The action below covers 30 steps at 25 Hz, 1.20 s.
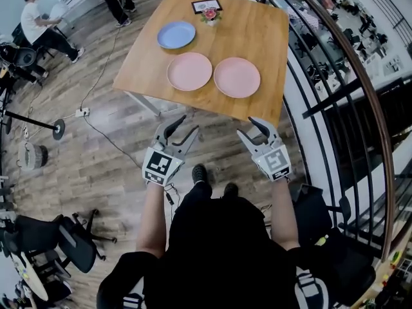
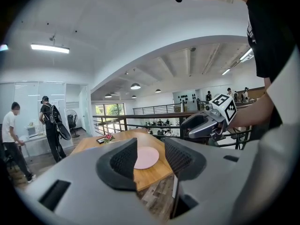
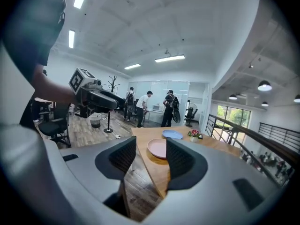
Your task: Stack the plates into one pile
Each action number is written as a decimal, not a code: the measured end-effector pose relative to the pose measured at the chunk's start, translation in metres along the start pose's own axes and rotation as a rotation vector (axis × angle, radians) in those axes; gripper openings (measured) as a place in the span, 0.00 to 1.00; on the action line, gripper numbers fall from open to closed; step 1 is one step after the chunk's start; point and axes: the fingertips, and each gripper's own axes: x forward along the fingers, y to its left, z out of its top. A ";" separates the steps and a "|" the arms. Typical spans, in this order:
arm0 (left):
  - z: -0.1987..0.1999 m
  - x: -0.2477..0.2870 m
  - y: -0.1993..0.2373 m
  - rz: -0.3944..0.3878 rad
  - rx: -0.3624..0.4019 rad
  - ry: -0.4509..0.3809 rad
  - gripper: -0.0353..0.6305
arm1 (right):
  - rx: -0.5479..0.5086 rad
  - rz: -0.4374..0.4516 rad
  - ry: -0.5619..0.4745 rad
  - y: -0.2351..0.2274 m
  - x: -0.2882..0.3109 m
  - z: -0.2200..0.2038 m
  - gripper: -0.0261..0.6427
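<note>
Three plates lie apart on the wooden table: a blue plate at the back left, a pink plate in front of it, and a second pink plate to its right. My left gripper and right gripper hang side by side over the floor, short of the table's near edge, both open and empty. In the left gripper view a pink plate shows far off between the jaws. The right gripper view shows a pink plate with the blue plate behind it.
A small flower pot and a framed card stand at the table's far edge. A dark railing runs along the right. A cable crosses the floor at the left, near a stand and an office chair. People are at the far left.
</note>
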 end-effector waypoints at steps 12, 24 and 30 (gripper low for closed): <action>-0.015 0.010 0.061 -0.056 -0.003 0.006 0.34 | 0.001 -0.049 0.022 -0.006 0.056 0.010 0.35; -0.023 0.020 0.096 -0.117 0.006 -0.003 0.34 | 0.037 -0.077 0.020 -0.003 0.091 0.013 0.34; -0.034 0.022 0.103 -0.138 -0.001 -0.003 0.34 | 0.040 -0.110 0.041 -0.005 0.095 0.006 0.34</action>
